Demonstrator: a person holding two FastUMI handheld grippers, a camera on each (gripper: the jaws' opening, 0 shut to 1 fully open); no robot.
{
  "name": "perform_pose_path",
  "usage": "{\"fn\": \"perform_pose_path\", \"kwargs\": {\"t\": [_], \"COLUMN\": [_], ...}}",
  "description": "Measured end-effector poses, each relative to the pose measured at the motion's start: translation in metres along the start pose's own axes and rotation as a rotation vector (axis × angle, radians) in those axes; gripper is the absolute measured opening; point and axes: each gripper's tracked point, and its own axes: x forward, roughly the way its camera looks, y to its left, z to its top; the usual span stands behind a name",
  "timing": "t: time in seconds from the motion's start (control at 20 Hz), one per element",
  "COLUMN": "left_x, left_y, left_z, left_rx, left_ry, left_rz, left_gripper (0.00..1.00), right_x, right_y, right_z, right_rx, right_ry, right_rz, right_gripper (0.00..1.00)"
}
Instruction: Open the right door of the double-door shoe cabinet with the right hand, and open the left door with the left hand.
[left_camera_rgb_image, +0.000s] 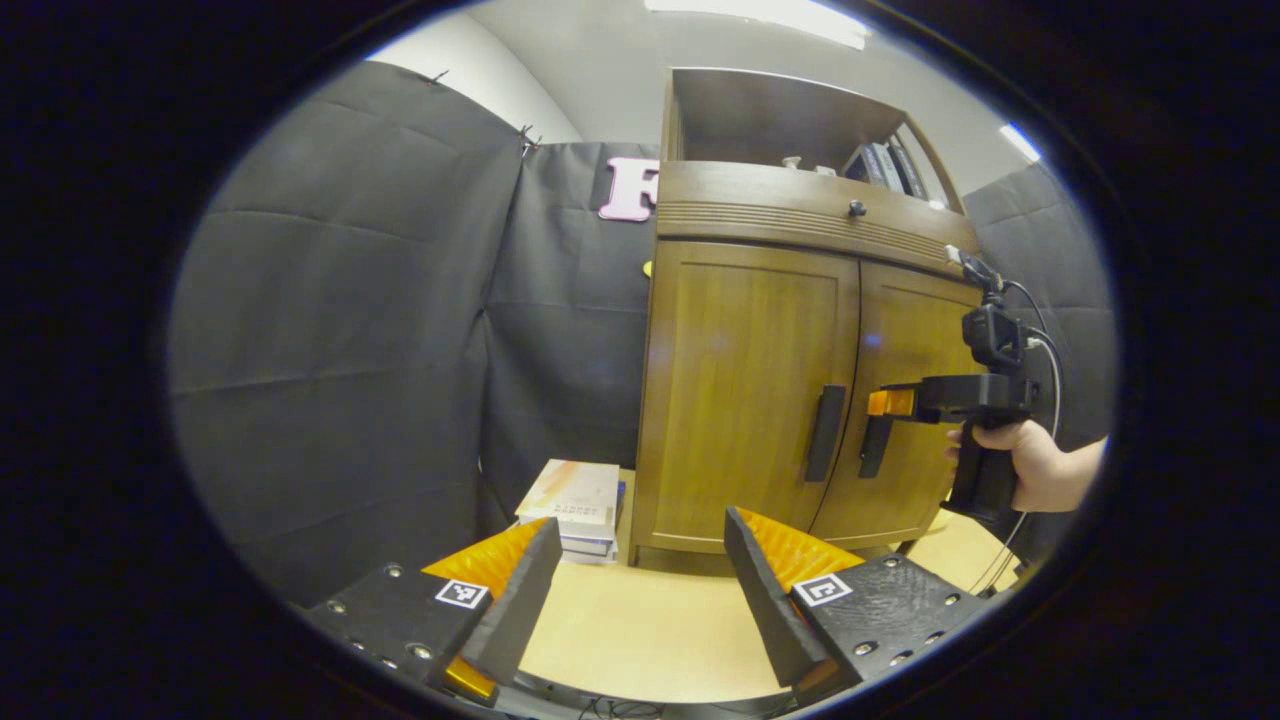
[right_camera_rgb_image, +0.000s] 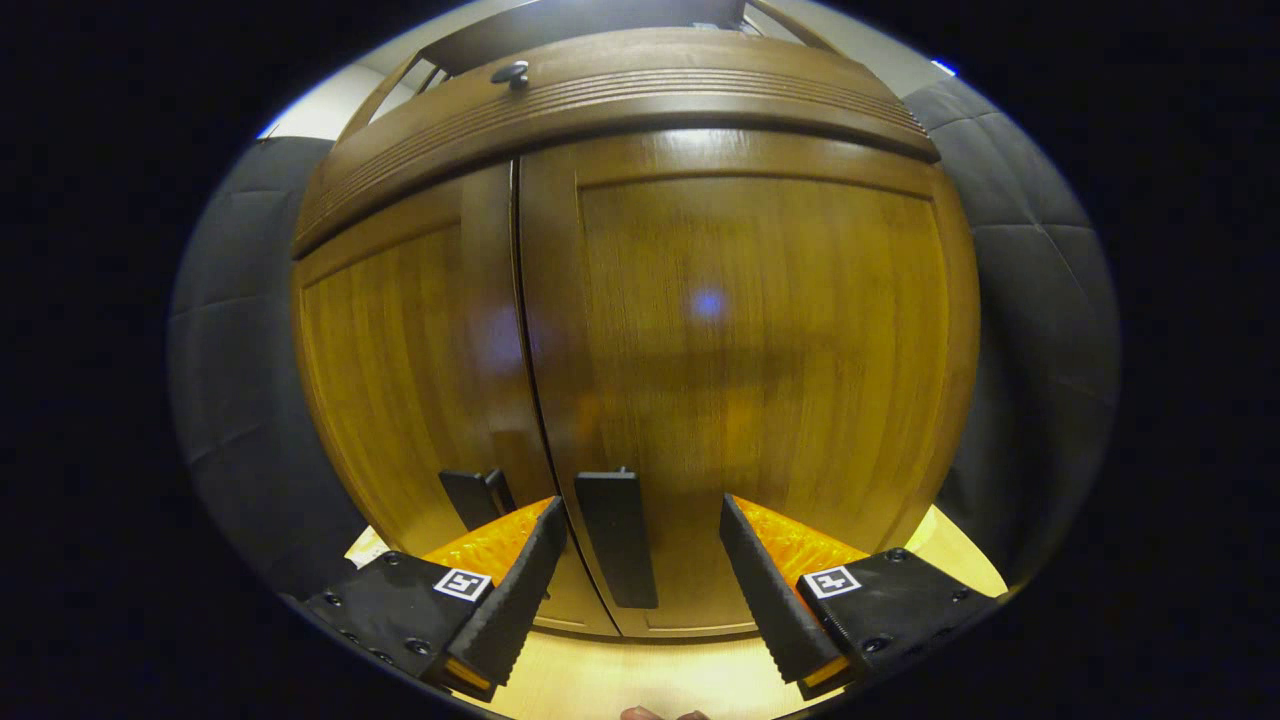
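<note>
The wooden shoe cabinet (left_camera_rgb_image: 740, 330) stands ahead with both doors closed. In the left gripper view the left door's black handle (left_camera_rgb_image: 825, 432) and the right door's handle (left_camera_rgb_image: 875, 445) sit side by side at the middle seam. My left gripper (left_camera_rgb_image: 642, 520) is open, well short of the cabinet and low. A hand holds the right gripper (left_camera_rgb_image: 890, 402) up against the right door's handle. In the right gripper view, my right gripper (right_camera_rgb_image: 641, 508) is open, its fingers straddling the right door's handle (right_camera_rgb_image: 618, 545) with gaps on both sides. The left door's handle (right_camera_rgb_image: 470, 497) lies just to the left.
A stack of books (left_camera_rgb_image: 575, 505) lies on the light wooden surface (left_camera_rgb_image: 650, 620) just left of the cabinet. Above the doors is a drawer with a small knob (left_camera_rgb_image: 857, 208), and an open shelf with books (left_camera_rgb_image: 885, 165). Black cloth walls surround the booth.
</note>
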Motion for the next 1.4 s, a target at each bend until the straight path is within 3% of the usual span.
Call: {"fn": "perform_pose_path", "kwargs": {"t": [0.05, 0.2, 0.35, 0.5, 0.55, 0.6, 0.75, 1.4], "left_x": [0.0, 0.001, 0.001, 0.001, 0.001, 0.0, 0.0, -0.006], "left_y": [0.001, 0.002, 0.004, 0.005, 0.005, 0.006, 0.005, -0.006], "left_z": [0.0, -0.002, -0.004, -0.006, -0.006, -0.006, -0.006, -0.005], "left_rx": [-0.003, -0.018, -0.03, -0.029, -0.027, -0.026, -0.029, -0.011], "left_ry": [0.003, 0.013, 0.025, 0.029, 0.03, 0.031, 0.032, 0.018], "left_rz": [0.006, 0.021, 0.039, 0.05, 0.053, 0.055, 0.048, -0.043], "left_gripper": [0.95, 0.95, 0.96, 0.96, 0.96, 0.96, 0.95, 0.96], "right_x": [0.004, 0.007, 0.015, 0.018, 0.018, 0.018, 0.019, 0.016], "right_y": [0.0, 0.001, 0.0, 0.003, 0.005, 0.004, 0.008, 0.012], "right_z": [-0.004, -0.01, -0.008, -0.012, -0.01, -0.011, -0.013, -0.017], "right_rx": [-0.006, -0.005, -0.002, -0.022, -0.04, -0.063, -0.057, -0.073], "right_ry": [0.015, 0.056, 0.072, 0.065, 0.062, 0.057, 0.068, 0.064], "right_rz": [0.001, 0.002, 0.002, 0.011, 0.013, 0.009, 0.017, 0.101], "right_gripper": [0.93, 0.97, 0.87, 0.53, 0.51, 0.38, 0.33, 0.31]}}
